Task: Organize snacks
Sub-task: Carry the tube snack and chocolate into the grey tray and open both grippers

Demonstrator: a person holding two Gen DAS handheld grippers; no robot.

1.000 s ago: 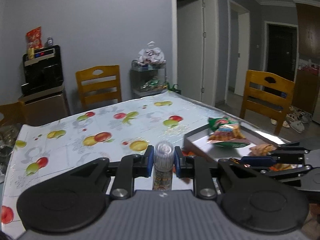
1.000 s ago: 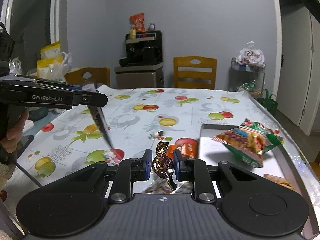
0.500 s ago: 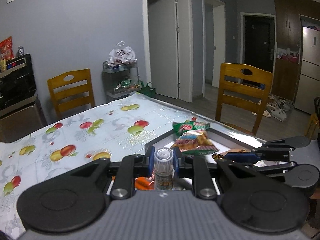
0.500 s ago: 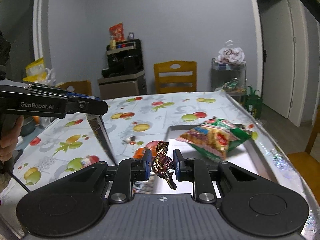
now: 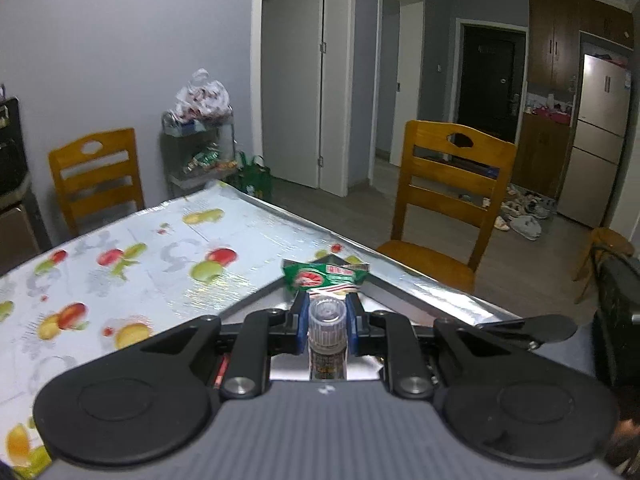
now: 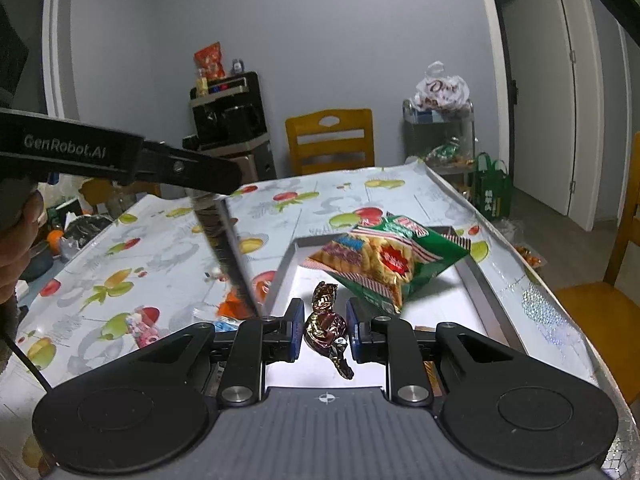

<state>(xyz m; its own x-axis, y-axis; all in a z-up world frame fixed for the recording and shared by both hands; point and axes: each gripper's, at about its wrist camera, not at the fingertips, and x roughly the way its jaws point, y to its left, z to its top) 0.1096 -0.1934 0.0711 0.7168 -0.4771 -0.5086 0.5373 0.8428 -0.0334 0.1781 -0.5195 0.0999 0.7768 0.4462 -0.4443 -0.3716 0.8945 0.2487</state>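
Table: a glossy cloth (image 5: 132, 264) printed with apples and pears covers it; the right edge shines silver (image 6: 560, 304).
Tray: a pale metal tray (image 6: 476, 280) lies at the table's right side, its floor mostly bare and white.
Green bag: a green and red snack bag (image 6: 384, 260) lies in the tray's far part (one corner sticks over the far rim in the left view (image 5: 324, 276)).
Left gripper: the left gripper (image 5: 326, 326) is closed narrow on a small bottle (image 5: 326, 340) with a clear ribbed cap, held upright over the tray's near part.
Right gripper: the right gripper (image 6: 322, 326) is pinched on a candy (image 6: 324, 320) in brown and gold foil, above the tray floor, just in front of the bag.
Loose snacks: an orange pack (image 6: 236, 306) and a pink-wrapped sweet (image 6: 140, 326) lie on the cloth left of the tray.
Chairs: a wooden chair (image 5: 444, 204) stands at the table's right side, another (image 5: 96, 176) against the far wall.
Walls: grey-blue, with white door frames and an open white door (image 5: 296, 80).
Rack: a metal rack (image 6: 438, 140) by the wall carries a white plastic bag.
Counter: a black machine (image 6: 228, 110) sits on a low cabinet, a red packet on top.
Far room: dark wood cabinets, a pale fridge (image 5: 596, 144), shoes on the floor.
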